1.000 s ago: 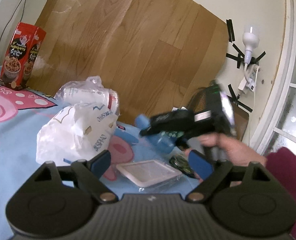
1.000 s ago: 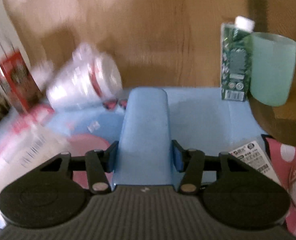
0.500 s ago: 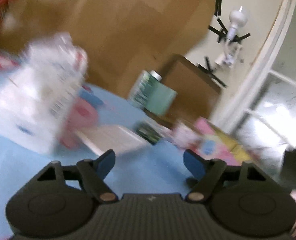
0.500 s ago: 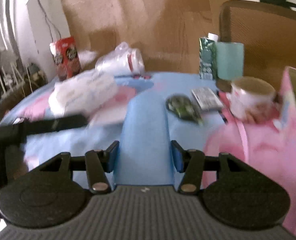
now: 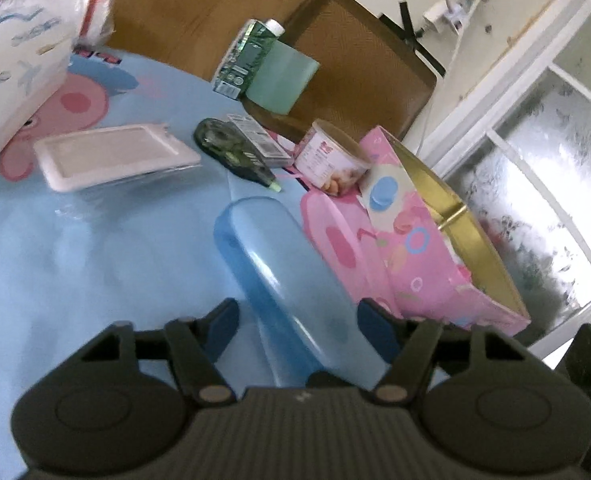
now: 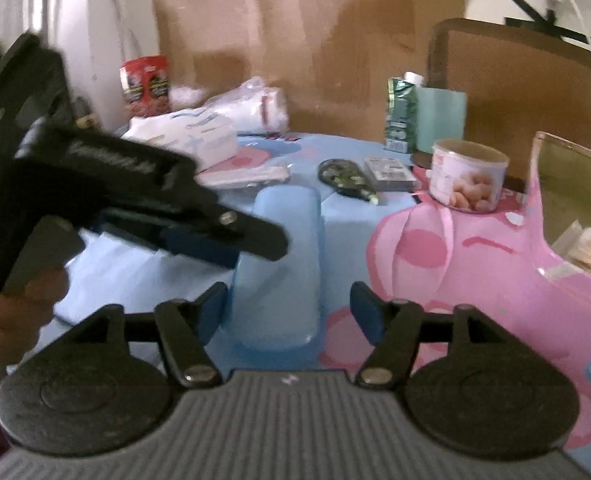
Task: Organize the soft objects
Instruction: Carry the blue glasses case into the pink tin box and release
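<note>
A long light-blue case [image 6: 279,248] is off the cloth, and my right gripper [image 6: 289,304] is shut on its near end. My left gripper [image 5: 299,320] has come in from the left, and the blue case [image 5: 279,264] runs slantwise between its jaws. Those jaws are closing, with a gap still showing at the left pad. In the right wrist view a hand holds the left gripper [image 6: 255,240] beside the case. White tissue packs [image 5: 15,68] lie at the far left. A flat white pack [image 5: 111,156] lies in front of them.
A pink gift box [image 5: 435,248] with a gold inside stands open at the right. A nut can [image 5: 331,156], a green tape dispenser [image 5: 231,148], a green carton [image 5: 247,56] and a mint cup [image 5: 283,76] crowd the back. A red box [image 6: 145,84] stands far left.
The left wrist view has swung right, from the tissue packs to the pink box. Its jaws have narrowed around the blue case. The right gripper carried the case back towards me.
</note>
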Tool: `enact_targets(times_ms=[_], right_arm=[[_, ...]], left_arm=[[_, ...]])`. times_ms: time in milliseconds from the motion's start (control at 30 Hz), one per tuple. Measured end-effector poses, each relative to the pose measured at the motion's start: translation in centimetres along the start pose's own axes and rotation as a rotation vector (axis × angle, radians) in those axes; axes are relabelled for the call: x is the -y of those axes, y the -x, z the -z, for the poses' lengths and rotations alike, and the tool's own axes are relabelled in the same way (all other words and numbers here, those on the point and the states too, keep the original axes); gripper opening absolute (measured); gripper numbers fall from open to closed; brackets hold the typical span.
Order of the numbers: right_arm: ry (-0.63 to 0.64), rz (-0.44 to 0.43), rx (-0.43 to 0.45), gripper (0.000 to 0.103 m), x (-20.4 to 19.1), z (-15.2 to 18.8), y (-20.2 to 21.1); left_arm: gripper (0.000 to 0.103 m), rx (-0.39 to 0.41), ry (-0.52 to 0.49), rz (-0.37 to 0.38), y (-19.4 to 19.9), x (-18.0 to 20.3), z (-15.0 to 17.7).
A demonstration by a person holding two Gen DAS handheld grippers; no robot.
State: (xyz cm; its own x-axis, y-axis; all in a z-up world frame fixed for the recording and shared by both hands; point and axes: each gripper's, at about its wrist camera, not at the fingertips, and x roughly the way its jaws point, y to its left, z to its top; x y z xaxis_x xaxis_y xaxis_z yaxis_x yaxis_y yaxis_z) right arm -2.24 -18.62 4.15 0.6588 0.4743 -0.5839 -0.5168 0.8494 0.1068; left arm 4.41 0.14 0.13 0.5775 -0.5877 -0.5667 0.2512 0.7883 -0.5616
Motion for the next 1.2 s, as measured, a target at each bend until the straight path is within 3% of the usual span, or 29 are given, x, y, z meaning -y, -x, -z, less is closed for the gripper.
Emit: enact_targets(times_ms=[133, 267, 400, 500, 567, 700, 867, 967, 1000, 1133, 1200], right_arm=[[0.023, 0.006, 0.03, 0.056, 0.1, 0.2, 0.3], [0.006, 0.039, 0.15, 0.056, 1.5, -1.2, 2.6], [-0.004, 0.144, 0.253, 0.056, 4.2, -3.1, 5.2], [-0.015, 0.238, 0.274, 0.056, 7.3, -4.2, 7.0], [-0.028, 0.288, 0.252, 0.056, 9.8, -4.9, 7.7], [-0.11, 0.316, 0.128, 0.056, 15.6, -6.1, 7.7], [-0.224, 0.329, -0.029, 0.057, 22.4, -7.2, 5.2], [-0.203, 0.418, -0.031, 0.063, 24.0, -7.6, 4.0], [-0.212, 0.423, -0.014, 0.064, 24.2, -7.5, 4.1], [-0.293, 0.292, 0.18, 0.064, 23.2, -5.8, 8.1], [-0.261, 0.155, 0.312, 0.064, 21.0, -4.1, 10.2]], left_arm=[[0.06, 0.022, -0.028, -0.039, 0.0, 1.8, -0.4], [0.06, 0.076, -0.127, -0.013, 0.5, 5.7, -2.8], [0.06, 0.099, -0.245, 0.029, -1.5, 11.6, -5.8], [0.061, 0.084, -0.295, 0.078, -4.7, 15.4, -7.7], [0.061, 0.058, -0.312, 0.103, -7.5, 17.5, -8.7], [0.061, -0.026, -0.288, 0.11, -13.6, 20.0, -10.0], [0.063, -0.088, -0.256, 0.056, -20.6, 21.4, -10.8], [0.063, -0.061, -0.302, -0.008, -21.9, 22.0, -10.9], [0.063, -0.06, -0.299, 0.012, -21.4, 21.8, -10.8], [0.067, -0.017, -0.314, 0.172, -16.6, 19.7, -10.4], [0.068, 0.017, -0.354, 0.237, -13.4, 18.3, -9.5]])
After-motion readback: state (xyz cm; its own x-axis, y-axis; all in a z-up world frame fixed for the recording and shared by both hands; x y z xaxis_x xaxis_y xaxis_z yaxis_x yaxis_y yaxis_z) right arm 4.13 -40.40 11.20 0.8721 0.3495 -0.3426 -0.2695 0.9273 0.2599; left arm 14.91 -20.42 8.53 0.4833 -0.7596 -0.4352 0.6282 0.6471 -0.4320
